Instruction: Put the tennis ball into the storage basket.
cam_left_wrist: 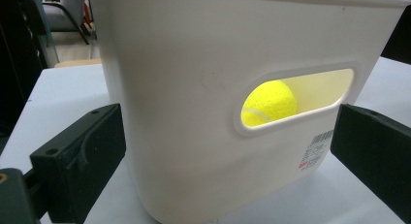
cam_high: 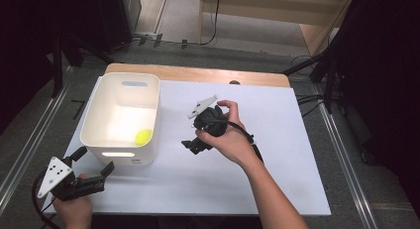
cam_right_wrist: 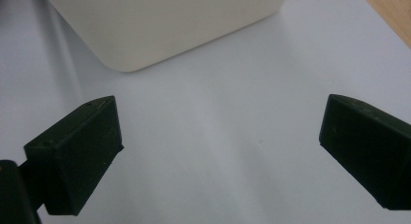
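Observation:
A white plastic bin (cam_high: 121, 117) stands at the left of the white-covered table (cam_high: 282, 159). A yellow tennis ball (cam_high: 143, 136) lies in its near right corner. My left gripper (cam_high: 93, 161) is open just in front of the bin, off the table's near left corner. In the left gripper view the jaws stand wide either side of the bin's near wall (cam_left_wrist: 184, 136), and the ball (cam_left_wrist: 269, 104) shows through the handle slot. A hand holds my right gripper (cam_high: 194, 143) open over the table's middle, right of the bin, with nothing between its jaws. The right gripper view shows the gripper (cam_right_wrist: 218, 132) above bare sheet, with a bin corner (cam_right_wrist: 160, 25) beyond.
A strip of bare wood (cam_high: 198, 73) runs along the table's far edge. Metal rails (cam_high: 29, 140) line the floor on both sides. Dark stands and cables (cam_high: 317, 97) crowd the far right corner. The right half of the sheet holds nothing but the forearm.

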The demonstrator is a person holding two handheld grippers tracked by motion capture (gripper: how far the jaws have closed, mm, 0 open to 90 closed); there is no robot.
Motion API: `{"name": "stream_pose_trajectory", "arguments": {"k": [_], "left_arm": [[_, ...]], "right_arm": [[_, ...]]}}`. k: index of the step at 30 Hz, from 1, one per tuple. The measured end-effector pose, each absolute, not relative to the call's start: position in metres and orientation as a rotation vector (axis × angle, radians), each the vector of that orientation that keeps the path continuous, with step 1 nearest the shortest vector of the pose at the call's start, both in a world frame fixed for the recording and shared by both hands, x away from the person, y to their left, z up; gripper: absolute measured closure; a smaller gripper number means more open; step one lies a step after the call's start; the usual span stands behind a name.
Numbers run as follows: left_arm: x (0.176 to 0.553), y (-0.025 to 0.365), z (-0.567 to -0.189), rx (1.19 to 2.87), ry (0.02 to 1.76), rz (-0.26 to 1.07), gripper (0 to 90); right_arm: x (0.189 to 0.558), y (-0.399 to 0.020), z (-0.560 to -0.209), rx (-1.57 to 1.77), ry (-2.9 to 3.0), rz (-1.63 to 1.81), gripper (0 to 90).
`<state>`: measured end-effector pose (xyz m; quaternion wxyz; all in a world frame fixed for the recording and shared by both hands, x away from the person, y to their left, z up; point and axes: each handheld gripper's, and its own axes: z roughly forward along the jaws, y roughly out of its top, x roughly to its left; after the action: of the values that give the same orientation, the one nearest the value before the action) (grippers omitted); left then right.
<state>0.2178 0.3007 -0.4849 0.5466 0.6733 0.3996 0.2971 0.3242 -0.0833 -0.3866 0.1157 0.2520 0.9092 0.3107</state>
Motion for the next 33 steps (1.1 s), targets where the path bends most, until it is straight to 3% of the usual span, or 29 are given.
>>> {"name": "stream_pose_trajectory", "arguments": {"k": [33], "left_arm": [[0.218, 0.300, -0.485, 1.611, 0.943, 0.712, 0.0]], "right_arm": [[0.295, -0.147, -0.421, 0.901, 2.475, 1.097, 0.4]]}}
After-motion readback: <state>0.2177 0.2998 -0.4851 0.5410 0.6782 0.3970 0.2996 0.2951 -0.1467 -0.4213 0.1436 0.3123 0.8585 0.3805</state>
